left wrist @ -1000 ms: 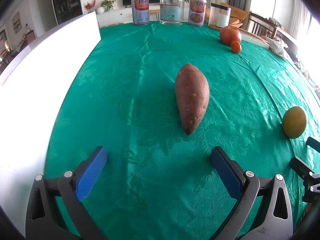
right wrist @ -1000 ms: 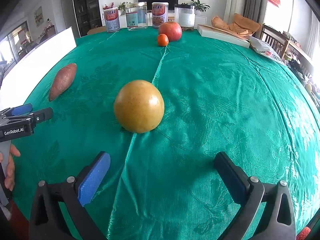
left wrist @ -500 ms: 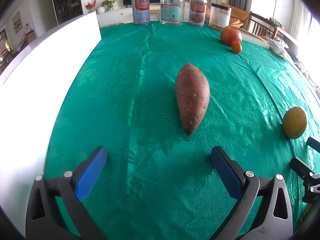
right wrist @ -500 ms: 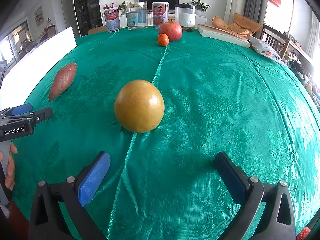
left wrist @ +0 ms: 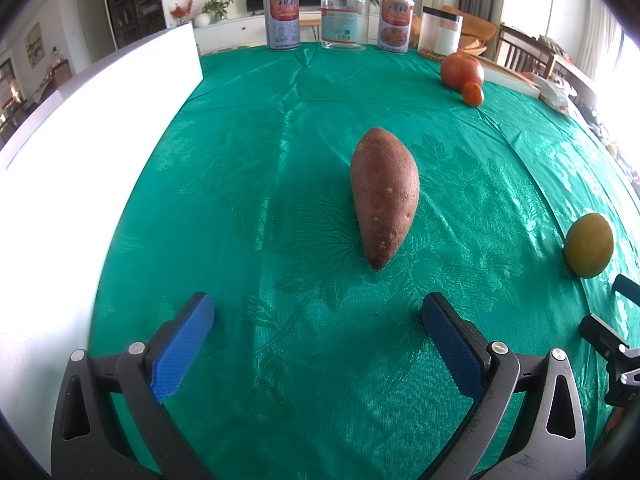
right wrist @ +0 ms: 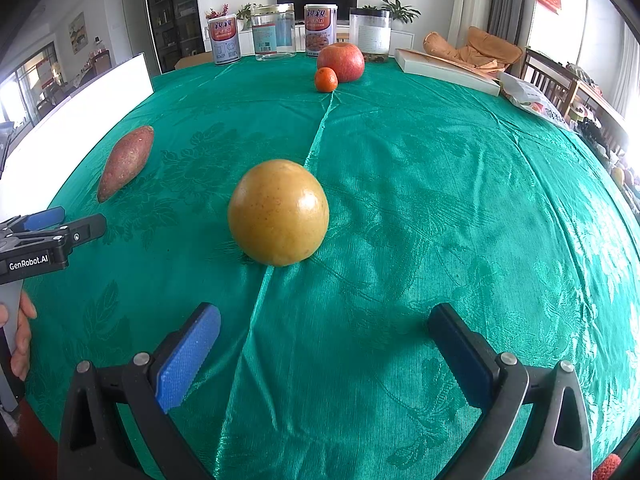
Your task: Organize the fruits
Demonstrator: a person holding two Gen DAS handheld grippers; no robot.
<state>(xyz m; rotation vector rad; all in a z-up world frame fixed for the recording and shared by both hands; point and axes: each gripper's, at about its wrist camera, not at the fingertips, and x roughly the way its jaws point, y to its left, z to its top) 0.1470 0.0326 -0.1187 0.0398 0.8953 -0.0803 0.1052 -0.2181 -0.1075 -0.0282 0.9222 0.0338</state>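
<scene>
A reddish sweet potato (left wrist: 385,196) lies on the green tablecloth, pointing toward my left gripper (left wrist: 318,330), which is open and empty a little short of it. It also shows at left in the right wrist view (right wrist: 126,162). A round yellow fruit (right wrist: 279,212) sits just ahead of my right gripper (right wrist: 324,348), which is open and empty; the fruit also shows at far right in the left wrist view (left wrist: 589,245). A red apple (right wrist: 341,62) and a small orange (right wrist: 325,79) sit together at the far side.
A white board (left wrist: 60,152) runs along the table's left side. Two tins (right wrist: 225,41) and two clear jars (right wrist: 275,31) stand along the far edge. A flat box (right wrist: 446,70) and a plastic bag (right wrist: 534,102) lie at far right.
</scene>
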